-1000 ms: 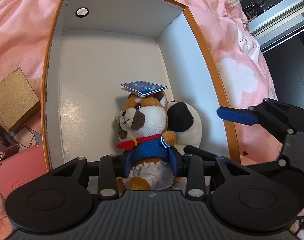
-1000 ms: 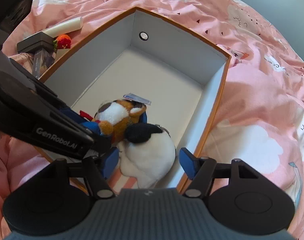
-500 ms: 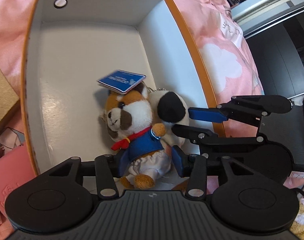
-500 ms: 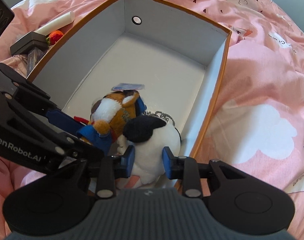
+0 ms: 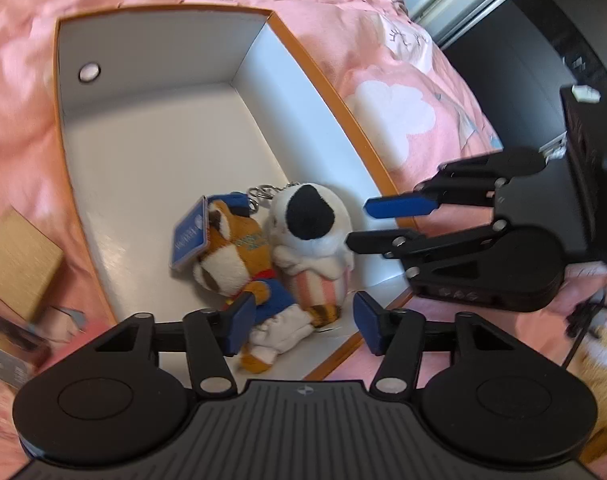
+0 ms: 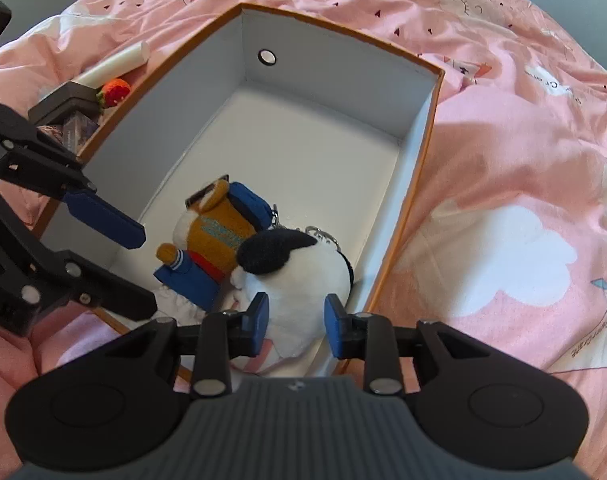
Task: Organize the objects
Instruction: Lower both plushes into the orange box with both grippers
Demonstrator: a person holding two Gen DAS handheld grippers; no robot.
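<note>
Two plush toys (image 5: 263, 256) lie side by side in box (image 5: 151, 148), near corner

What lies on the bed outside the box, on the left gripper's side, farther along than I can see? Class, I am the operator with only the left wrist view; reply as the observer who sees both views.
Observer: A strawberry lies on the bed just outside the box.
Operator: Anything next to it?
Observer: A black case sits right beside it, nearer the camera.
Operator: And farther on?
Observer: A white roll lies just beyond the strawberry.
</note>
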